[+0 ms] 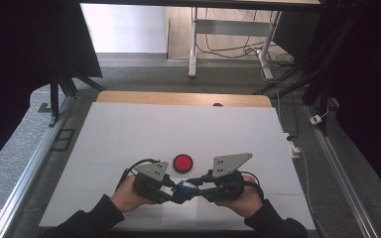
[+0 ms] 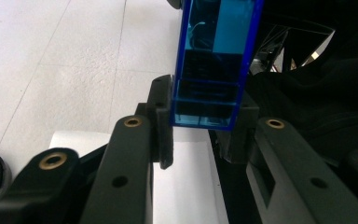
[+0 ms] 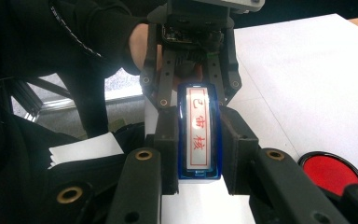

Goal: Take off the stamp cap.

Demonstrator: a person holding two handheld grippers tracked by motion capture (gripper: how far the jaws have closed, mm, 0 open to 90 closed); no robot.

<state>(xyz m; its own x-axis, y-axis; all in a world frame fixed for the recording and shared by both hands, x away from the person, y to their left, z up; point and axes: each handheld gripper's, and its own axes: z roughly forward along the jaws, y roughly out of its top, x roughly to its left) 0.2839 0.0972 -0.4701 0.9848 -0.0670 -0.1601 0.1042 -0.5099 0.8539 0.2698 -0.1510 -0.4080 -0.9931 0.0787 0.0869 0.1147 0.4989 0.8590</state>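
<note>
Gripping, left: the blue stamp (image 2: pixel 212 65) is clamped at one end by the left gripper (image 2: pixel 205 135).
Gripping, right: the same stamp (image 3: pixel 199 135) is clamped at its other end by the right gripper (image 3: pixel 199 154).
Stamp position: held between both grippers (image 1: pixel 171 191) (image 1: pixel 201 191), near the table's (image 1: pixel 129 134) near edge.
Stamp face: red characters are seen on white.
Red disc (image 1: pixel 182 162): lying on the table just beyond the grippers.

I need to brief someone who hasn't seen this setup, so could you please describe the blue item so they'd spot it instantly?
On the white table, near its front edge, two hand-held grippers meet tip to tip. Clamped between them is the blue stamp, a clear blue block with a white face bearing red characters, unlike the round red pad behind.
</note>
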